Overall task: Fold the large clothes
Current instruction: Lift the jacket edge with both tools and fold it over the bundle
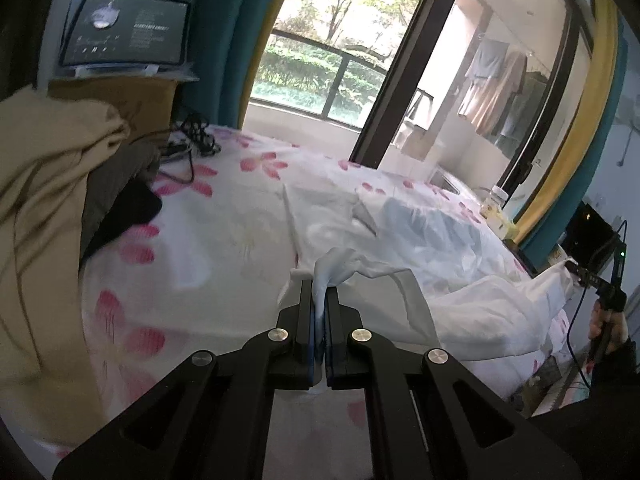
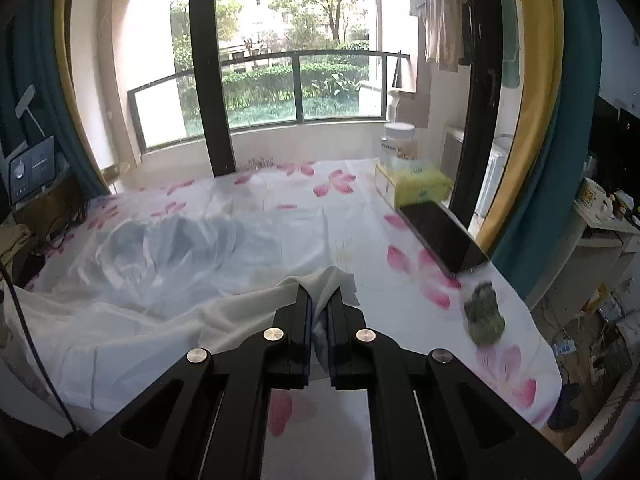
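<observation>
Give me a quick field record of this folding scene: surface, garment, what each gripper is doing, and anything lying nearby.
surface: floral bedsheet
garment: white garment, crumpled, unfolded
left gripper: shut on garment fabric
right gripper: shut on garment edge
nearby right: phone, tissue box, jar
nearby left: tan cloth, cables

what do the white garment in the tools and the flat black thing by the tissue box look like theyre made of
White garment: thin, soft woven cloth, likely cotton or a blend; it bunches and creases finely where the right tool and left tool pinch it, with a slight sheen.
Flat black thing: probably a glass-faced phone; rigid, glossy, with a reflective surface.
</observation>
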Available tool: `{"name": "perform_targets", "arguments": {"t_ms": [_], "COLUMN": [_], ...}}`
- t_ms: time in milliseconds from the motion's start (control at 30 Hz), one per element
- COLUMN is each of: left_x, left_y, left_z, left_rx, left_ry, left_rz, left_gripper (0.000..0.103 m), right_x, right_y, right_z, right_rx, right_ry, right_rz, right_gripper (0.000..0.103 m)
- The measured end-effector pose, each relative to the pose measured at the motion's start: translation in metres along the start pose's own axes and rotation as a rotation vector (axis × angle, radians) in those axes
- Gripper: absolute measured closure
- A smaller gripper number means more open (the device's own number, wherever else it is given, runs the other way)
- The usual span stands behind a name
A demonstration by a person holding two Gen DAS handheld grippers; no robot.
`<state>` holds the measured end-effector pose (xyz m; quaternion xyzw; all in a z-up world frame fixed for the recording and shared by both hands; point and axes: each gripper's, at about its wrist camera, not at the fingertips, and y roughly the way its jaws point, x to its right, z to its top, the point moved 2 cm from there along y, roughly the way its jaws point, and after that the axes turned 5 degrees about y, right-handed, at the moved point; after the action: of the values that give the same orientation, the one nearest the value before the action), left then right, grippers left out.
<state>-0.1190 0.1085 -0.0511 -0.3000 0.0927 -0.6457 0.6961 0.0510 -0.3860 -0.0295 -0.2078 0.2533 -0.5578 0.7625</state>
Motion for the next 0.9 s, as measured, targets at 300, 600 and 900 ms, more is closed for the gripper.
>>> {"name": "perform_targets", "arguments": {"t_ms": [300, 600, 900], "left_x": [-0.005, -0.019, -0.048], "left_y": [0.031, 0.08, 0.133], "left_z": [0.035, 0.056, 0.07], "left_rx": [0.018, -0.014, -0.056], "left_ry": [-0.003, -0.029, -0.118], "left_rz": [0.011, 0.016, 0.022], "left_gripper": [0.099, 0.099, 0.099], "right_x": [0.011, 0.021, 0.024], "right_y": [0.03, 0.075, 0.149], "right_z": [0.027, 0.05, 0.067], "right_rx": [0.019, 0.014, -0.054], "right_ry": [0.071, 0.106, 0.121], "right_rz": [0.035, 0.074, 0.072], "right_gripper": [0.097, 0.097, 0.097]}}
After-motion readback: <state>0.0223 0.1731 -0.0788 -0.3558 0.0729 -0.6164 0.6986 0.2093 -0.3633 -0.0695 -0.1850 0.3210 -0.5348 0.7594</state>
